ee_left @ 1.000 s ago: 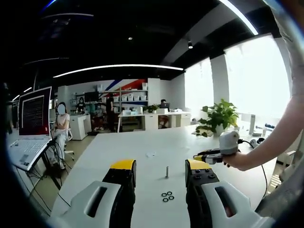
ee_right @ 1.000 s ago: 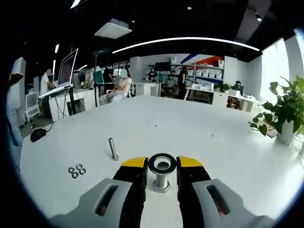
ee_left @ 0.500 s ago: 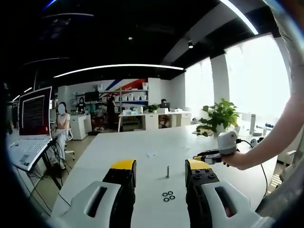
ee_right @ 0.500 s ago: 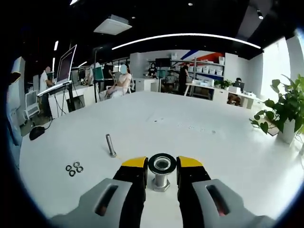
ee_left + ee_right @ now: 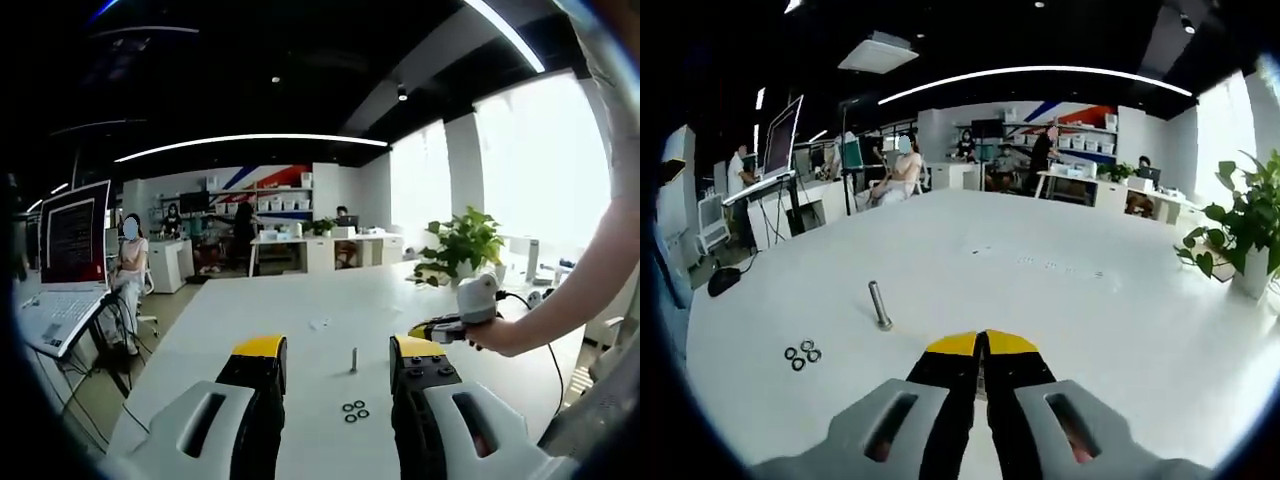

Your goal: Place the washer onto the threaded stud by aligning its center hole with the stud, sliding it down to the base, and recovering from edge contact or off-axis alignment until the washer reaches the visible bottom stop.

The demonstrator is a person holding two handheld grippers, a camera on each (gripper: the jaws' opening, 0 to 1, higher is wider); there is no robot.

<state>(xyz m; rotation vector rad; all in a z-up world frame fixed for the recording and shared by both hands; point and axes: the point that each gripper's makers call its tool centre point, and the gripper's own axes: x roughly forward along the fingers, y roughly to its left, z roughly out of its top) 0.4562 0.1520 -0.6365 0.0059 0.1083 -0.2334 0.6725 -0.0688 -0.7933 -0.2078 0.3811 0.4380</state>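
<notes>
A thin metal threaded stud (image 5: 353, 360) stands upright on the white table (image 5: 300, 330), with three small dark washers (image 5: 352, 411) lying flat just in front of it. My left gripper (image 5: 337, 365) hovers open above them, holding nothing. In the right gripper view the same stud (image 5: 880, 305) and washers (image 5: 800, 355) sit to the left. My right gripper (image 5: 982, 345) is shut, its yellow tips meeting, with only a thin grey sliver showing in the seam. The right gripper (image 5: 440, 328), held by a person's hand, also appears at the right of the left gripper view.
A laptop (image 5: 65, 260) sits at the table's left edge. A potted plant (image 5: 460, 245) stands at the far right, also seen as the plant (image 5: 1240, 240). A black mouse (image 5: 720, 283) lies near the table edge. People sit and stand at desks far behind.
My right gripper has shut. The ring-topped metal piece that stood between its open jaws is now hidden. The left gripper stays still and open.
</notes>
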